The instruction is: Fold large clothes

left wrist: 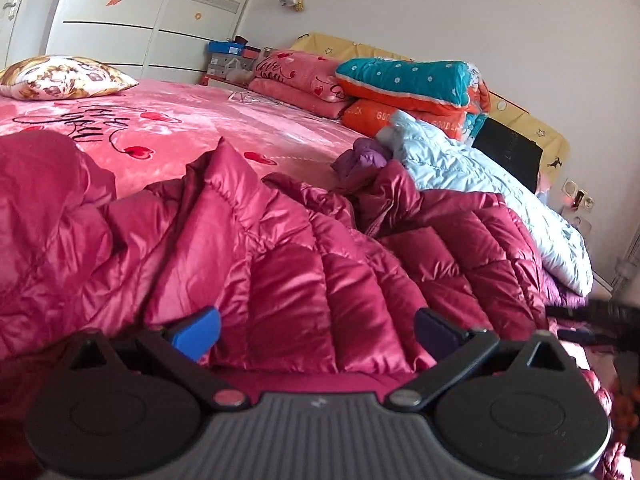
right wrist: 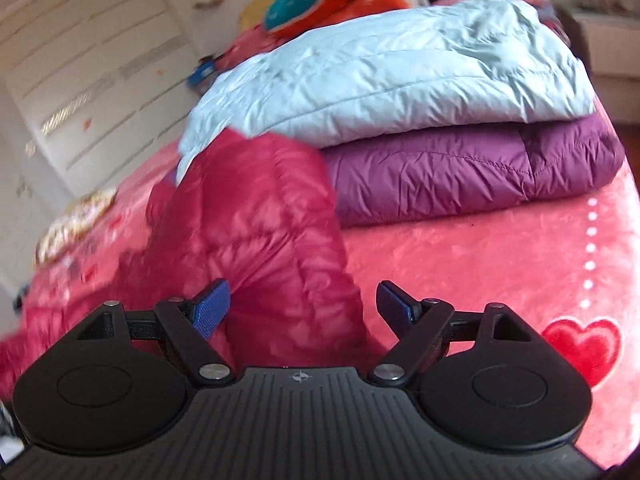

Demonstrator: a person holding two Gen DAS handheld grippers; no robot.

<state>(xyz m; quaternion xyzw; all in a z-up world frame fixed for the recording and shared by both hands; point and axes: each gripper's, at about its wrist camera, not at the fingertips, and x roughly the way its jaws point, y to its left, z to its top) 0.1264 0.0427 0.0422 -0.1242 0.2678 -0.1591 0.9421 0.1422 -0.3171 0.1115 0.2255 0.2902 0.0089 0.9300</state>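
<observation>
Both spread wide: left gripper (left wrist: 316,332) over the crumpled magenta down jacket (left wrist: 280,248), right gripper (right wrist: 304,312) pinching nothing, near 2 folded jackets (right wrist: 400,120) stacked far right

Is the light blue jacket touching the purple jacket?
Touching. The right wrist view shows the light blue jacket lying folded directly on the purple jacket, with no gap between them.

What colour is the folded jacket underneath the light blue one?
Purple, lying folded under the light blue jacket; the right wrist view shows it best.
</observation>
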